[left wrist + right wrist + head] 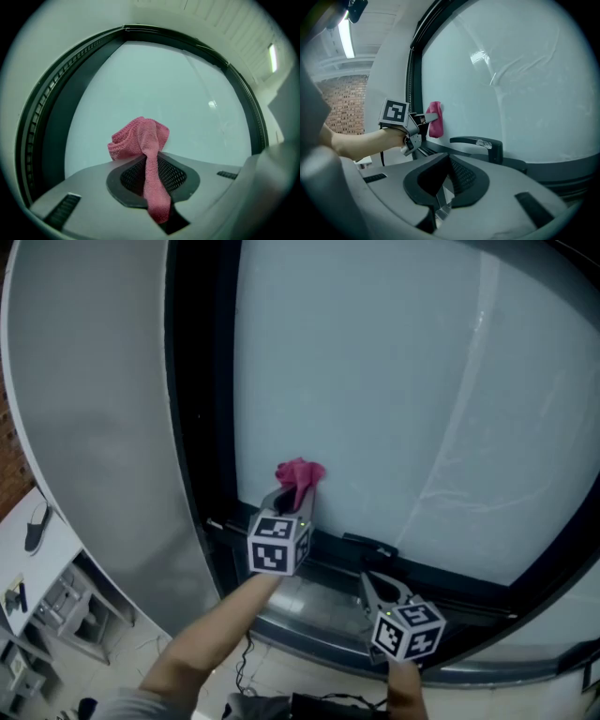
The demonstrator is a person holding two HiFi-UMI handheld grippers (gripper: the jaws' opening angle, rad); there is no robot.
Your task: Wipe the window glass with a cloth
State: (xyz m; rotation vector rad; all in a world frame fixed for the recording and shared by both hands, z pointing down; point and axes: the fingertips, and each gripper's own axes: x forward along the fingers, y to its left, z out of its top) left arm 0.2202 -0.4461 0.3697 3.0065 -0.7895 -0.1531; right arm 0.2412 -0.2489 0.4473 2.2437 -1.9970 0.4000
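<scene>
The window glass (403, 399) is a large pale pane in a dark frame (202, 427). My left gripper (291, 495) is shut on a pink cloth (300, 474), whose bunched end lies against the lower left of the glass. In the left gripper view the pink cloth (140, 138) bulges past the jaw tips, and a strip of it runs back between the jaws. The right gripper view shows the left gripper (431, 116) and the cloth (435, 120) against the pane. My right gripper (370, 582) hangs lower right near the sill, shut with nothing in it.
A dark window handle (480, 142) lies along the bottom frame between the two grippers. A grey wall panel (103, 427) stands left of the window. Below left are a white shelf (37, 540) and floor clutter. Brick wall (347, 101) shows far left.
</scene>
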